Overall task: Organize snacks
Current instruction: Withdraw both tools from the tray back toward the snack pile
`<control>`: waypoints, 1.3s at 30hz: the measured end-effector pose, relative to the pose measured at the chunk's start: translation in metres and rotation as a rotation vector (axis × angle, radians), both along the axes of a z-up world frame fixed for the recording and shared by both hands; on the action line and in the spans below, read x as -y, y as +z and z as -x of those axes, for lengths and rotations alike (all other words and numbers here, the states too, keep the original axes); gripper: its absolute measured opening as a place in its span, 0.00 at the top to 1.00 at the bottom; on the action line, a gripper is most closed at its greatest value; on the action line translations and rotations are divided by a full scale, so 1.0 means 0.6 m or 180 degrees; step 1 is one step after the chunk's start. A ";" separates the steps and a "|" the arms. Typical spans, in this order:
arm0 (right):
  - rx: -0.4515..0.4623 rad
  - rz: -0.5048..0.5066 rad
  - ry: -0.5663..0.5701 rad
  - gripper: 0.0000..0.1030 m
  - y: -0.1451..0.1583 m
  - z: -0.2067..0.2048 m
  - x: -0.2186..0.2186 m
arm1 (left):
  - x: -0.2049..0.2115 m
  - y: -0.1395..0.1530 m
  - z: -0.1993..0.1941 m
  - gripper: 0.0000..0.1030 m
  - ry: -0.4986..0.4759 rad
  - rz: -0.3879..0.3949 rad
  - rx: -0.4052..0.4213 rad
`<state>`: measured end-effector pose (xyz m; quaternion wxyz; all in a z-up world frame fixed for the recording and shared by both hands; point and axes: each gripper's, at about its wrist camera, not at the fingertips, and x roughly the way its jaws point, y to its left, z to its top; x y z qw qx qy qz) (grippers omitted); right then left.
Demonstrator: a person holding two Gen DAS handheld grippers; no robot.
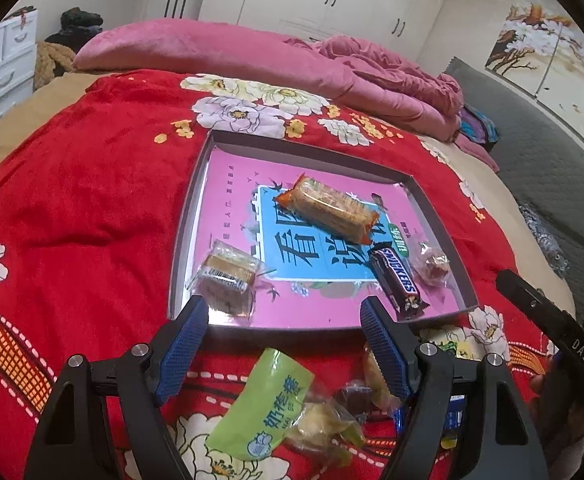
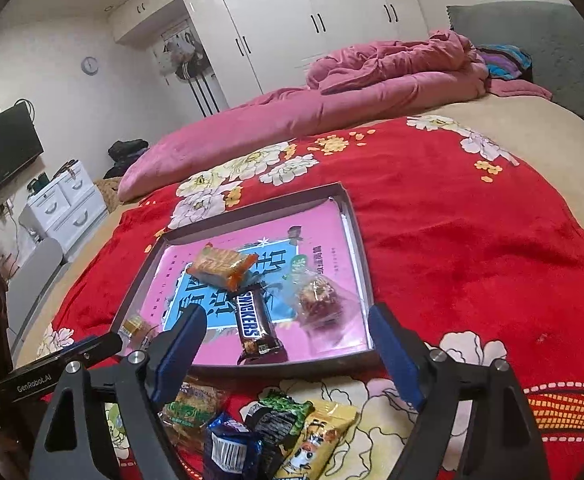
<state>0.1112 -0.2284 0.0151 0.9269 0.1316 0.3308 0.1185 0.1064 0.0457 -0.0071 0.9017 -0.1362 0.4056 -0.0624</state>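
Here I had both claws hovering over the near edge of the shallow tray [image 1: 436,216] that lay on the red flowered blanket [image 1: 83,208] on the bed. My left claw [image 1: 281,314] stood wide open with nothing between its blue pads; the same went for my right claw [image 2: 287,322], whose jaws gaped empty above the tray's front rim.

Inside the tray, on its pink and blue printed bottom, four snacks lay apart from one another. The orange-wrapped cracker pack [image 1: 328,208] sat near the middle, slanted. The Snickers bar [image 1: 398,280] lay just nearer to me, one end close to the front wall. To its right, in the left wrist view, a small clear-wrapped sweet [image 1: 432,266] rested near the tray's side wall. A clear-wrapped brown biscuit [image 1: 225,280] lay in the near left corner, just beyond my left claw's left pad.

Outside the tray, on the blanket directly under the claws, more snacks waited in a loose heap: a light green packet [image 1: 267,404] with a clear end, a dark blue foil packet [image 2: 231,444], a black and green packet [image 2: 279,412], a yellow packet [image 2: 324,432], and a clear-wrapped biscuit with green print [image 2: 195,404].

A pink quilt [image 1: 227,56] lay bunched across the far side of the bed.
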 end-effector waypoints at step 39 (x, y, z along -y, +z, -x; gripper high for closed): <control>-0.0605 0.0477 0.0532 0.19 -0.048 0.077 -0.072 | 0.006 -0.039 0.064 0.23 -0.0031 -0.0335 -0.0571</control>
